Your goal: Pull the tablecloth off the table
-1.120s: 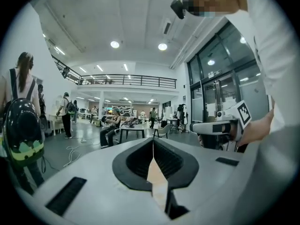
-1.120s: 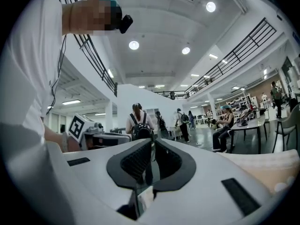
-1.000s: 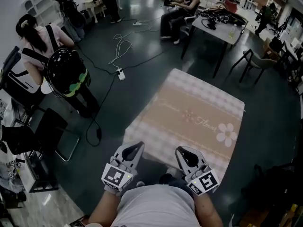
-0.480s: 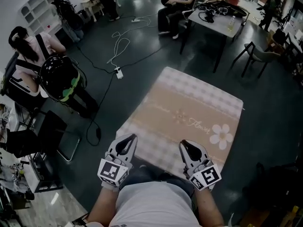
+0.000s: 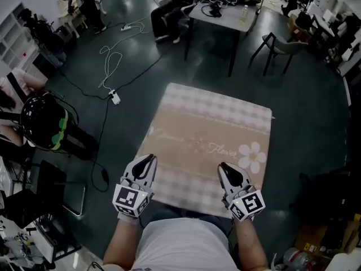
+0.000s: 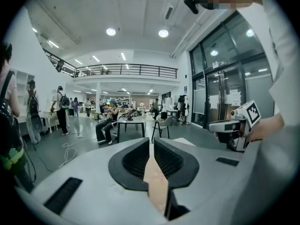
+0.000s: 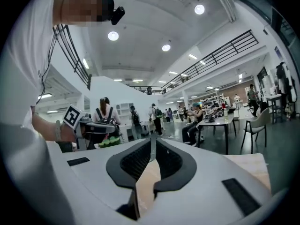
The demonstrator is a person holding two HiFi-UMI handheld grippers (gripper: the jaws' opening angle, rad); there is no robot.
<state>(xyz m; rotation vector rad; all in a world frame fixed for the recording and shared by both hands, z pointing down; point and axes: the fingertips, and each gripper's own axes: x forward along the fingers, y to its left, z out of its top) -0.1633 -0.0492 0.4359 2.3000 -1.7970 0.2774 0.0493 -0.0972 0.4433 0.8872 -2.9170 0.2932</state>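
The tablecloth point(image 5: 211, 134) is beige with a checked border and a white flower print, and it is spread flat in front of me in the head view. Whatever it lies on is hidden under it. My left gripper point(image 5: 145, 164) is shut on the cloth's near edge at the left. My right gripper point(image 5: 225, 171) is shut on the same edge at the right. In the left gripper view a strip of beige cloth point(image 6: 157, 184) is pinched between the dark pads of the left gripper point(image 6: 151, 146). The right gripper view shows the same cloth point(image 7: 146, 182) in the right gripper point(image 7: 153, 149).
A dark table point(image 5: 225, 13) with a chair point(image 5: 282, 44) stands beyond the cloth, and a seated person is beside it. White cables point(image 5: 113, 61) and a power strip point(image 5: 115, 98) lie on the dark floor at the left. A person with a black helmet point(image 5: 42, 123) stands by a chair point(image 5: 48, 191).
Both grippers keep their hold on the near edge and now sit a little wider apart. The head view has swung, so the cloth lies more squarely ahead of me.
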